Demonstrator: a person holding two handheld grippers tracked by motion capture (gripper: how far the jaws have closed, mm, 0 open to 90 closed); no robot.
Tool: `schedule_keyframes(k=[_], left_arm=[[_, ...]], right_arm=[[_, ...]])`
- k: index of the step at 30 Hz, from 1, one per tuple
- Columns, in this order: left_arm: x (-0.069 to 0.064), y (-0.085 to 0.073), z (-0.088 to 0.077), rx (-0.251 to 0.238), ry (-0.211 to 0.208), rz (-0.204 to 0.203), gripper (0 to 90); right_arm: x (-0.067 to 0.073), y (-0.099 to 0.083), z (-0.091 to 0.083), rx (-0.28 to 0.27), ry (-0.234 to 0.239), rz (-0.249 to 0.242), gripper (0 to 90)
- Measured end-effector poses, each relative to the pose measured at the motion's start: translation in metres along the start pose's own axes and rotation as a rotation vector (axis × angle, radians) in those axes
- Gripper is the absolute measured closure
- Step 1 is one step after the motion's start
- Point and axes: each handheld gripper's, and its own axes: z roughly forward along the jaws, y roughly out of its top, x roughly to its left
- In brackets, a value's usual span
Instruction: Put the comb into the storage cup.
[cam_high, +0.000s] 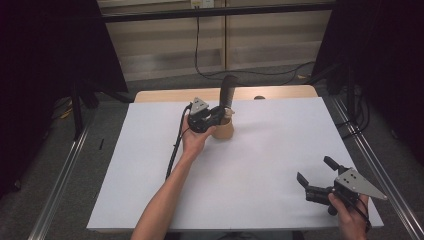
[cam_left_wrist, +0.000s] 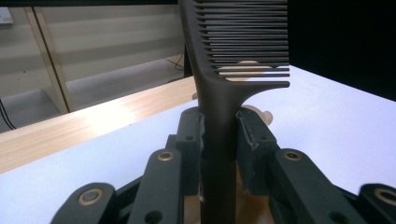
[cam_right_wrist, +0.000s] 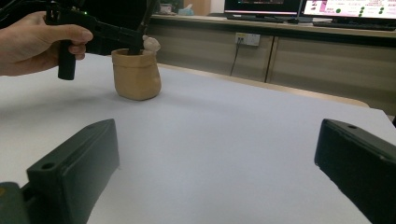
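L tool grips comb upright over pot; R tool open.

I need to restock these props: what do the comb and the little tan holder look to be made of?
Comb: likely moulded plastic, matte black, with thin even teeth. Holder: looks like tan kraft paper or soft fabric, matte, with a rolled rim and slumped, creased sides; I can't tell which.

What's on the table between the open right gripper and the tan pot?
Nothing: bare white table separates the right gripper from the tan pot, seen in the right gripper view.
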Motion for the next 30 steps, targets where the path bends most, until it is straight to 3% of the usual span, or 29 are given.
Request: schedule_keyframes(k=[13, 17, 22, 28, 30], left_arm=[[-0.0006, -0.0015, -0.0009, 0.024, 0.005, 0.018, 72.4], [0.0005, -0.0024, -0.0008, 0.019, -0.004, -0.002, 72.1], [0.0015, -0.0019, -0.0017, 0.019, 0.000, 0.005, 71.5], [0.0025, -0.0002, -0.0040, 0.015, 0.003, 0.008, 67.5], [0.0031, 0.0000, -0.0048, 0.005, 0.006, -0.005, 62.3]], right_arm=[[0.0002, 0.0002, -0.0004, -0.003, -0.001, -0.001, 0.0], [0.0000, 0.0001, -0.0004, -0.002, -0.002, -0.001, 0.0], [0.0001, 0.0001, -0.0004, -0.002, -0.003, -0.002, 0.0], [0.0001, 0.0001, -0.0006, -0.003, -0.003, -0.002, 0.0], [0.0002, 0.0002, -0.0006, -0.004, -0.004, 0.001, 0.0]])
